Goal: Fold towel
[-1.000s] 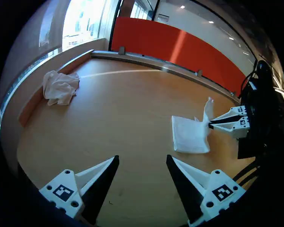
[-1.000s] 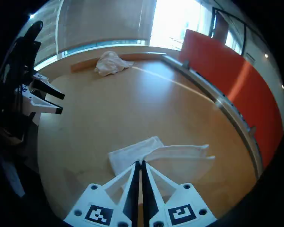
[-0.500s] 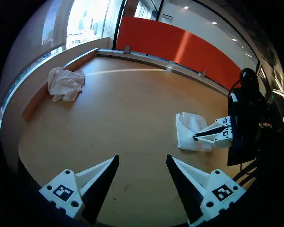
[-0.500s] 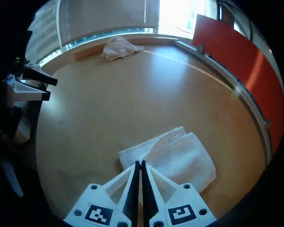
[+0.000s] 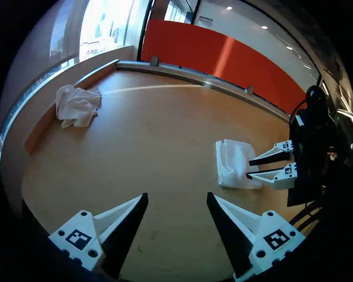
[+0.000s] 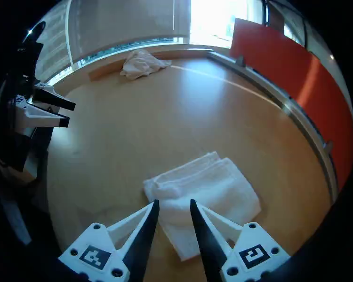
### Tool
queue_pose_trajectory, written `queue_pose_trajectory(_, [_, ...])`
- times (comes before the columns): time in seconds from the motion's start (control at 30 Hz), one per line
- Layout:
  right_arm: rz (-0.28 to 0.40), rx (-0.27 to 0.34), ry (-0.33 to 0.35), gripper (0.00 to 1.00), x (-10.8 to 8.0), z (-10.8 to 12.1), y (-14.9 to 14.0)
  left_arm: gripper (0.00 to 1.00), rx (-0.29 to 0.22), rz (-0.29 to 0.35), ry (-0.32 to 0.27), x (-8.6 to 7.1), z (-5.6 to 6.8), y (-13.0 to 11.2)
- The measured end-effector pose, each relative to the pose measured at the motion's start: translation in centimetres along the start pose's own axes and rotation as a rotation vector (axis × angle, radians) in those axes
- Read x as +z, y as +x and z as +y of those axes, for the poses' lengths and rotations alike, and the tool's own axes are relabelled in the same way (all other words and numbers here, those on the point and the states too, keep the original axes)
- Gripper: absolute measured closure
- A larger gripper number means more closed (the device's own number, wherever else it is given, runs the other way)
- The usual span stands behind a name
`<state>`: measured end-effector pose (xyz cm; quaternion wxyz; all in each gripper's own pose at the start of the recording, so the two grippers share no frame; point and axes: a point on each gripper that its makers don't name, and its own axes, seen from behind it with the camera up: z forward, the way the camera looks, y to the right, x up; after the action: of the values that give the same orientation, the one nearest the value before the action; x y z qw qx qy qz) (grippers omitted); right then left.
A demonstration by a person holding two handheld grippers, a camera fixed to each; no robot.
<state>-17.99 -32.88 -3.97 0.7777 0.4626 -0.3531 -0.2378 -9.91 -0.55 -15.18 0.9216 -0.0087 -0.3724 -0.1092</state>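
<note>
A white towel [image 6: 204, 197] lies folded into a small rectangle on the wooden table [image 6: 176, 127]. My right gripper [image 6: 174, 207] stands open at its near edge, its fingertips at the fold, holding nothing. In the left gripper view the folded towel [image 5: 235, 162] lies at the right, with the right gripper [image 5: 251, 169] open beside it. My left gripper [image 5: 176, 199] is open over bare wood, well away from the towel. It also appears at the left of the right gripper view, as the left gripper [image 6: 66, 115], open.
A second, crumpled white towel [image 5: 75, 105] lies in the far corner by the window, also seen as the crumpled towel [image 6: 139, 66]. An orange partition [image 5: 223, 61] with a metal rail runs along the table's far edge. A raised wooden ledge [image 5: 40, 127] borders the window side.
My right gripper laid the lifted towel flap down over the rest, then opened and let go. The towel now lies flat in a smaller fold. My left gripper stayed open and nearly still.
</note>
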Motion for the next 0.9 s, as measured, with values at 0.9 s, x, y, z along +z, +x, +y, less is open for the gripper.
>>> queue_pose_trajectory(0.9, [-0.097,0.139,-0.08,0.5,-2.1,0.8,-9.1,0.08,0.019,-0.013,-0.025,0.5,1.7,-0.3])
